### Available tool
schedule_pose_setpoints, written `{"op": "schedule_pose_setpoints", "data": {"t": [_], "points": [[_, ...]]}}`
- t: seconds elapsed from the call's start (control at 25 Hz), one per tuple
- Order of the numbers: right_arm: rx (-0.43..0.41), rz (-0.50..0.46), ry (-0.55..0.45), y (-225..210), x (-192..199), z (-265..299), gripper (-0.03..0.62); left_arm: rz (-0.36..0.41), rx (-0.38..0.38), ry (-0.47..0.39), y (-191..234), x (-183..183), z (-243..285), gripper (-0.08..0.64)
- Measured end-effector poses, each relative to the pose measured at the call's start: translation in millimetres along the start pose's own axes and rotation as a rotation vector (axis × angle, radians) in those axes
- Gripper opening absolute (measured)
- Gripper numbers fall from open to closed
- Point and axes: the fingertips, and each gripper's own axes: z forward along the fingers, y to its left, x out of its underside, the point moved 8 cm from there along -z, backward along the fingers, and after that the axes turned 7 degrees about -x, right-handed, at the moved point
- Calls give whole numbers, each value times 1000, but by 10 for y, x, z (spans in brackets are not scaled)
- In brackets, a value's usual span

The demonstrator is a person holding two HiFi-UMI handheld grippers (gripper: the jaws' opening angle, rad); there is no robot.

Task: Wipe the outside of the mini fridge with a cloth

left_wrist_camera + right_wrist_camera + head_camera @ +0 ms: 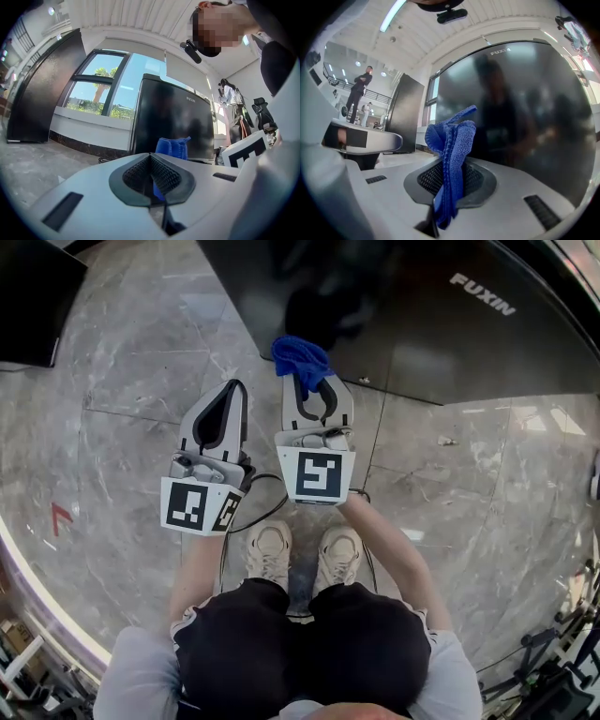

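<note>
Floor: I'm over grey marble tiles (122, 381).
Mini fridge: black and glossy (422, 324), standing on the floor straight ahead of me.
Cloth: blue, bunched (298, 354), poking past the jaw tips, close to the fridge; contact unclear.
Right gripper: (314, 385) clamped on the cloth.
Left gripper: (232, 390) jaws pressed together on nothing.
Wiping: I'd press the bunch flat and stroke in overlapping passes, keeping hard jaw tips off the gloss.

Grey veined marble tile floor (122, 381), red arrow mark (60, 517) on it at left. Big dark-framed window (96, 86), palm and blue sky outside, low white wall under it. Tall black cabinet (42, 89) left of the window. White slatted ceiling (136, 16), strip light (391, 15). Bright daylight.
</note>
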Motion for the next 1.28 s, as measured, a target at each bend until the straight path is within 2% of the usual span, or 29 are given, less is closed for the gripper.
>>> {"op": "schedule_pose_setpoints", "data": {"t": [0.12, 0.24, 0.36, 0.6, 0.84, 1.08, 1.2, 1.28], "points": [[-29, -10, 58, 90, 95, 151, 75, 10, -23, -6, 64, 3, -12, 5], [-65, -43, 64, 206, 154, 336, 75, 11, -50, 0, 144, 19, -45, 5], [-94, -28, 94, 291, 201, 479, 75, 6, -67, 8, 190, 48, -42, 5], [-91, -28, 107, 304, 205, 540, 75, 11, -71, 19, 197, 97, -25, 5], [-26, -23, 93, 144, 137, 333, 75, 10, -67, 19, 166, 91, -18, 5], [80, -9, 2, -108, 86, 75, 75, 12, -35, 22, 66, 110, 17, 5], [142, 32, 29, -297, 81, -133, 75, 17, -21, 26, 30, 110, 25, 5], [179, 10, 68, -452, 82, -293, 75, 17, -20, 29, 34, 118, 28, 5]]}}
